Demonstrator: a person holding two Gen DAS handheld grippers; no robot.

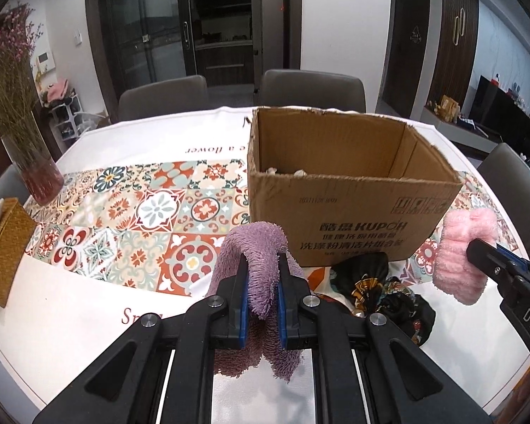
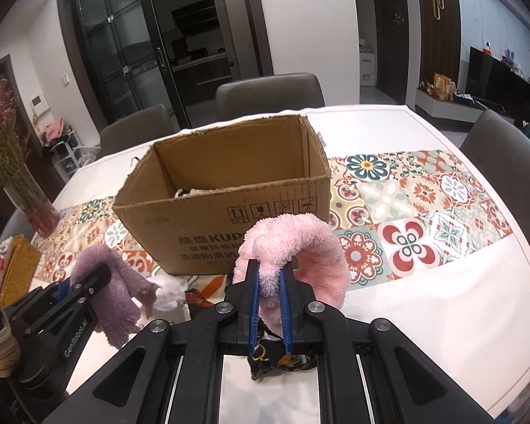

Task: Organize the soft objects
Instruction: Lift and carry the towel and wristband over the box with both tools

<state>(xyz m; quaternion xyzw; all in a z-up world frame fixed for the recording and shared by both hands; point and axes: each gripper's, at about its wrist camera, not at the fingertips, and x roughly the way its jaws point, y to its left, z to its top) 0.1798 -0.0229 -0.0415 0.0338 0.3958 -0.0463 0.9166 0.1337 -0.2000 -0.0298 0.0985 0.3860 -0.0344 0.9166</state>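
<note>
wrist views facing forward, sharing cardboard box

Desk: white top, patterned tile runner. On it: open cardboard box, glass vase, woven box, dark printed cloth near the box.

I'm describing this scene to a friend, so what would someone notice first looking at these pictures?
Two fluffy cloths held up side by side: a purple towel pinched in the left tool and a pink fuzzy cloth clamped in the right tool. Just behind them stands an open cardboard box on the bright patterned tablecloth, with a dark printed fabric lying on the table in front of the box.
</note>
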